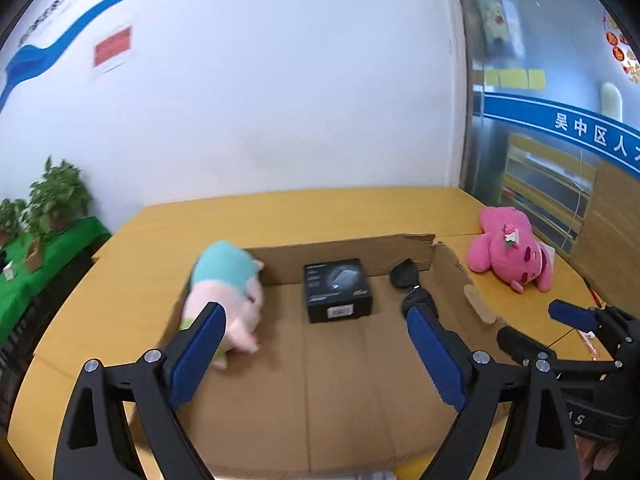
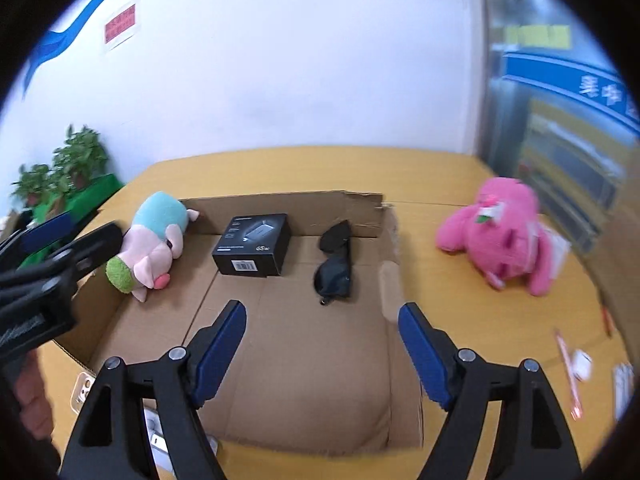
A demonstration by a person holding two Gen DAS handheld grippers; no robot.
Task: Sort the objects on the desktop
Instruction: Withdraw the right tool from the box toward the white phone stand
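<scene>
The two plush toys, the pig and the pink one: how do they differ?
The pig plush is pale pink with a teal back; the pink plush is bright pink all over. The pig plush lies inside the cardboard box; the pink plush lies outside, on the table. Both lie flopped over.

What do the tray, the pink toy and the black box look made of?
Tray: corrugated cardboard, matte brown, with a torn back rim. Pink toy: soft plush, fuzzy surface. Black box: probably printed card, smooth with a slight sheen, barcode label on its side.
</scene>
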